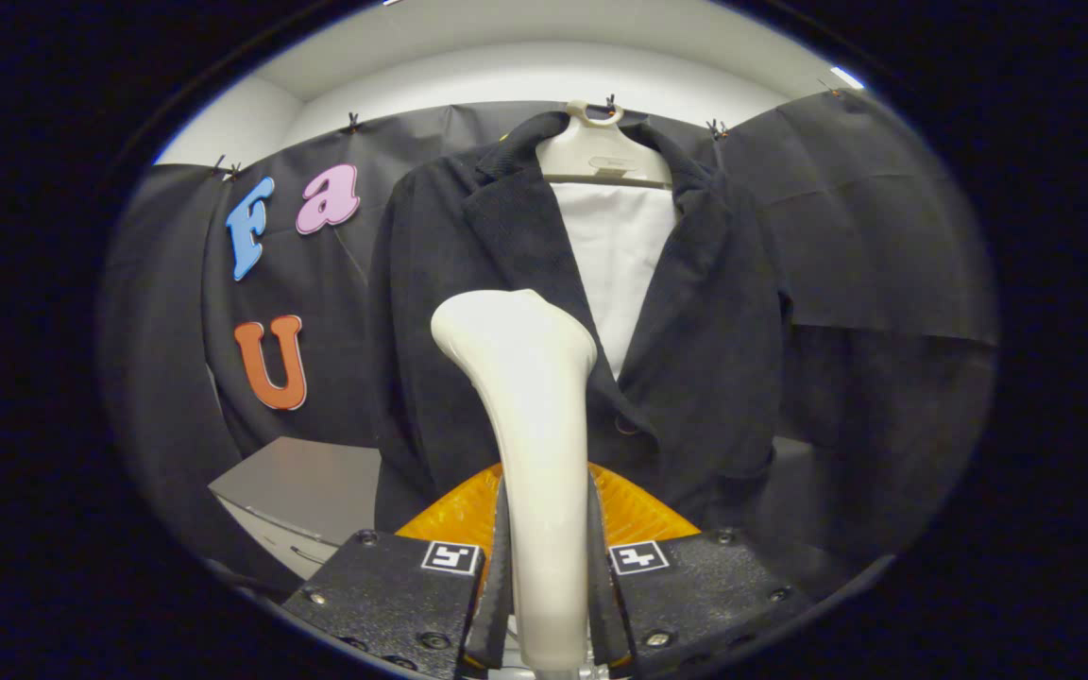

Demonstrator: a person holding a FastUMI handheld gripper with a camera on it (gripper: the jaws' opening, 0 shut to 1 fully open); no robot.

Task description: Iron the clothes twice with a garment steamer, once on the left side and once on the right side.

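A dark jacket [714, 340] hangs on a pale hanger [605, 156] against the booth wall, with a white lining or shirt [620, 255] showing between its lapels. My gripper [544, 557] is shut on the cream handle of the garment steamer [530, 416], which stands upright between the fingers. The steamer's head rises in front of the jacket's left panel, near the lapel; whether it touches the cloth I cannot tell. An orange ribbed part of the steamer [634, 510] shows just behind the fingers.
A grey cabinet or table [308, 491] stands low to the left of the jacket. Black cloth covers the wall on both sides. A white ceiling runs above.
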